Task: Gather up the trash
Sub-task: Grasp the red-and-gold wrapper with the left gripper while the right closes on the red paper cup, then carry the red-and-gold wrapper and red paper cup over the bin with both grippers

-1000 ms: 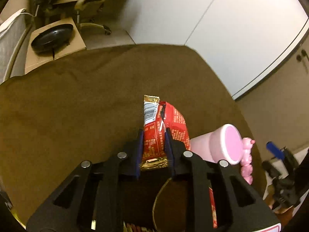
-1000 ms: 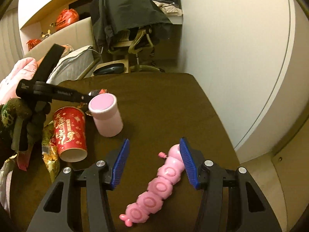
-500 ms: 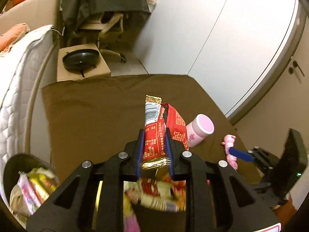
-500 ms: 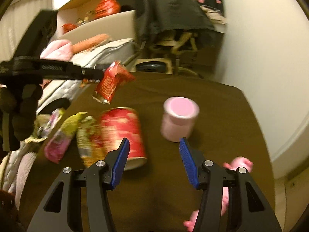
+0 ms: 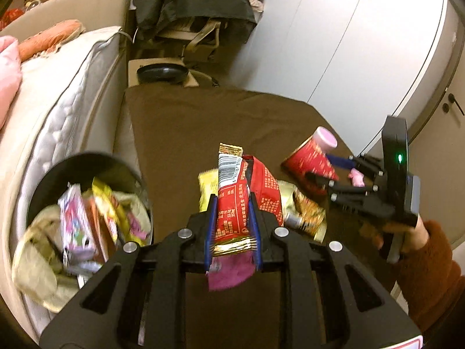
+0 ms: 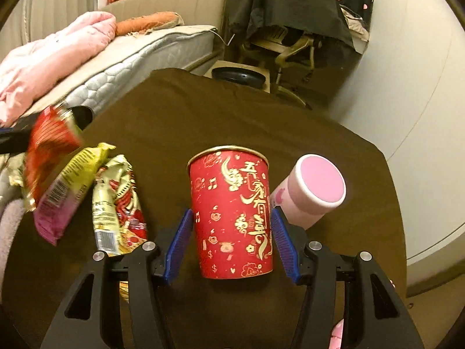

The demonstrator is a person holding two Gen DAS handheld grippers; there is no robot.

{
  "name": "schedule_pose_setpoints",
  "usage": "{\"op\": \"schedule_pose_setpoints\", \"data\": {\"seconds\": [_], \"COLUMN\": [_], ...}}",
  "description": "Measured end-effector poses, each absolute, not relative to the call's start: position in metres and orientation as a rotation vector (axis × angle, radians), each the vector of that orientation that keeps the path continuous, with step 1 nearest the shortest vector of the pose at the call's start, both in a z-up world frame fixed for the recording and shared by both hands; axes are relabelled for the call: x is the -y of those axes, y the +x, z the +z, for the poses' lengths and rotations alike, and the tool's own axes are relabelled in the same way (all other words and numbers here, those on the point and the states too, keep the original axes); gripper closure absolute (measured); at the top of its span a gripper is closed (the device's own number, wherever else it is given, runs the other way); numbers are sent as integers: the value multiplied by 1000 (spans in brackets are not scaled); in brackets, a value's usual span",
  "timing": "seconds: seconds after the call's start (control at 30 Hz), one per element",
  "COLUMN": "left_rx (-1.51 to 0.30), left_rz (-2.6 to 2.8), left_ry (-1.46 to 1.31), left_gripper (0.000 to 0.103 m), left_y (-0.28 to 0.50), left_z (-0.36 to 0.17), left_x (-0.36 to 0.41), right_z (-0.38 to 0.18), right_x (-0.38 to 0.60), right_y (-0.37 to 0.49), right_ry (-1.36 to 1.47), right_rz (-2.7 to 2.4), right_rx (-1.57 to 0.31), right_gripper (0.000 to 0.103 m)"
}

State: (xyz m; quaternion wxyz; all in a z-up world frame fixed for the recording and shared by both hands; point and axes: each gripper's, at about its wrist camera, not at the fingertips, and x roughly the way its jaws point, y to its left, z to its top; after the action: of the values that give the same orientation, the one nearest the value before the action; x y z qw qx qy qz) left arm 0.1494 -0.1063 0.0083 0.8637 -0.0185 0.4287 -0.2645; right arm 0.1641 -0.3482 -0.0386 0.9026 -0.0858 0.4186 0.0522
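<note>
My left gripper (image 5: 231, 221) is shut on a red snack wrapper (image 5: 234, 203) and holds it above the brown table, right of a black trash bin (image 5: 43, 186) full of wrappers. The wrapper shows blurred in the right wrist view (image 6: 48, 142). My right gripper (image 6: 232, 238) is open, its blue pads on either side of a red paper cup (image 6: 232, 215) lying on its side; whether they touch it I cannot tell. The cup also shows in the left wrist view (image 5: 309, 163). A yellow-purple wrapper (image 6: 65, 192) and a gold-red wrapper (image 6: 119, 203) lie left of the cup.
A pink lidded cup (image 6: 312, 192) stands just right of the red cup. A pink toy (image 5: 357, 176) lies by the right gripper. A mattress (image 5: 66, 93) borders the table's left side, a chair (image 6: 293, 46) and a black round device (image 6: 238, 76) stand behind it.
My left gripper has lifted the red wrapper and swung left toward the bin. My right gripper has moved left from the pink toy and now straddles the red cup.
</note>
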Motion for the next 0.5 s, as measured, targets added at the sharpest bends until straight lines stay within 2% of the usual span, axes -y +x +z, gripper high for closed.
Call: {"op": "schedule_pose_setpoints", "data": {"seconds": [0.23,0.5], "left_rx": [-906,-871], "left_rz": [-529,-481], "left_ry": [-67,-91], "left_gripper": [83,83], "left_y": [132,109], "left_z": [-1,1], "left_x": [86,56], "right_z": [-45,-9], "right_x": [339,332], "right_y": [164,145], "right_ry": [-280,-136], "right_rz": [53,71], "right_rx": [-896,-808], "right_gripper": [51,55]}}
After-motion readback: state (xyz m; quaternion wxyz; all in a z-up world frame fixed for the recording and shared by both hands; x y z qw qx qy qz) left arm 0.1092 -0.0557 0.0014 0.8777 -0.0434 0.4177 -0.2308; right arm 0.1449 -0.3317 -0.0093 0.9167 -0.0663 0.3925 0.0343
